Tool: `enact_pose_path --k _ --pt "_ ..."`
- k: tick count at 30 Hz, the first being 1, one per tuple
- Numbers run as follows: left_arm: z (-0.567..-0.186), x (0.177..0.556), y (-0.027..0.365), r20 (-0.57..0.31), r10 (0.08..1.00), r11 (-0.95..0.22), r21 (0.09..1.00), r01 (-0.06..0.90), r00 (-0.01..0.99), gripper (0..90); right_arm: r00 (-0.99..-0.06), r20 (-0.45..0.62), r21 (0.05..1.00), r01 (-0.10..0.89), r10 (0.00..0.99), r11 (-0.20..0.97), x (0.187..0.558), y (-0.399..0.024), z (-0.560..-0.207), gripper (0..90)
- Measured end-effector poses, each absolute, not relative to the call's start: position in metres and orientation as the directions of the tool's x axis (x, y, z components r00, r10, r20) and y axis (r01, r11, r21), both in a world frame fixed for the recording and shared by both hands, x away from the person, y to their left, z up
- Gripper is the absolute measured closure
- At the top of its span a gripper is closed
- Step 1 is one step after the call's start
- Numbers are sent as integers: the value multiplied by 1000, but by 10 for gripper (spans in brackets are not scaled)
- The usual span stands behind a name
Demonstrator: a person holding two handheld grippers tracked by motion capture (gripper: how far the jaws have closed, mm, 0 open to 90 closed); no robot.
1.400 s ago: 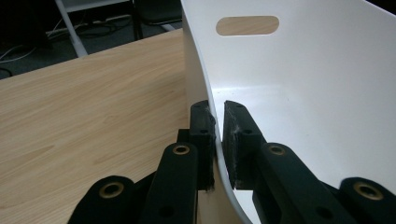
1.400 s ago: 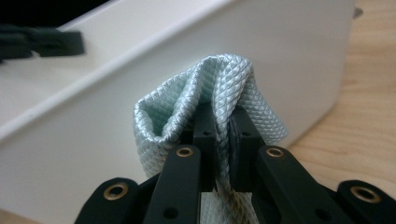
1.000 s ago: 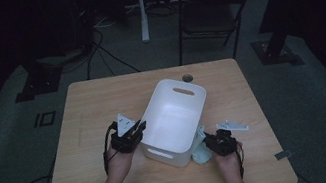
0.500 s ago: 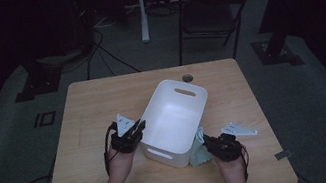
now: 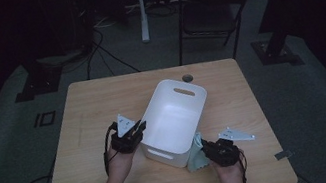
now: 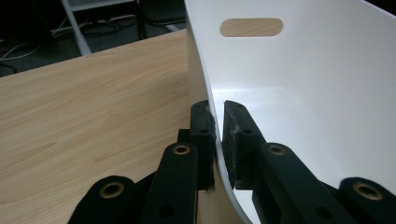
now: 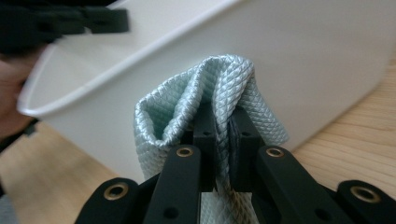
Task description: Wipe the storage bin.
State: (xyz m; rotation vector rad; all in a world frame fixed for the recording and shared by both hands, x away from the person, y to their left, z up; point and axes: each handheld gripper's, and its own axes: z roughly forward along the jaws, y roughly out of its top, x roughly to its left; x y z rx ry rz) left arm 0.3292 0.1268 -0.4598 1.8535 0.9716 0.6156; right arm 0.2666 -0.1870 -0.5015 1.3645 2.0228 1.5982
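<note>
The pale blue cloth (image 7: pixel 210 100) hangs pinched in the clamped right gripper (image 5: pixel 210 147), just outside the near right corner of the white bin (image 5: pixel 175 114), whose opening lies up and left of it. The left gripper (image 6: pixel 218 121), closed on the bin's left wall, steadies it on the desk (image 5: pixel 97 103). Since a second ago the right gripper has lifted the cloth and drawn nearer the person.

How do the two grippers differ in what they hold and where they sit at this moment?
The left gripper clamps the rigid side wall of the white bin; the right gripper pinches a soft, bunched pale-blue cloth. The left one has a pad on each face of the wall, while the right one sits outside the bin, holding the cloth beside its near corner. Both are shut on something.
</note>
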Motion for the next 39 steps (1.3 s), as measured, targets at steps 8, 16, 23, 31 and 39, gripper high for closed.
enact_pose_path --k 8,16,23,31,39 --pt "-460 330 126 19 828 -264 895 360 560 821 -487 345 825 565 802 -12 287 -188 -520 841" --pt "-460 329 125 14 844 -250 895 371 536 812 -448 366 775 632 816 0 301 -192 -540 840" --pt "-460 329 126 17 845 -253 894 371 535 804 -433 382 765 644 816 -16 313 -198 -540 839" --pt "-461 331 128 -12 839 -234 894 382 544 759 -449 385 813 579 806 -66 321 -208 -518 837" --pt "-461 332 128 -8 831 -243 895 375 556 715 -402 374 837 535 836 -118 330 -228 -503 835"
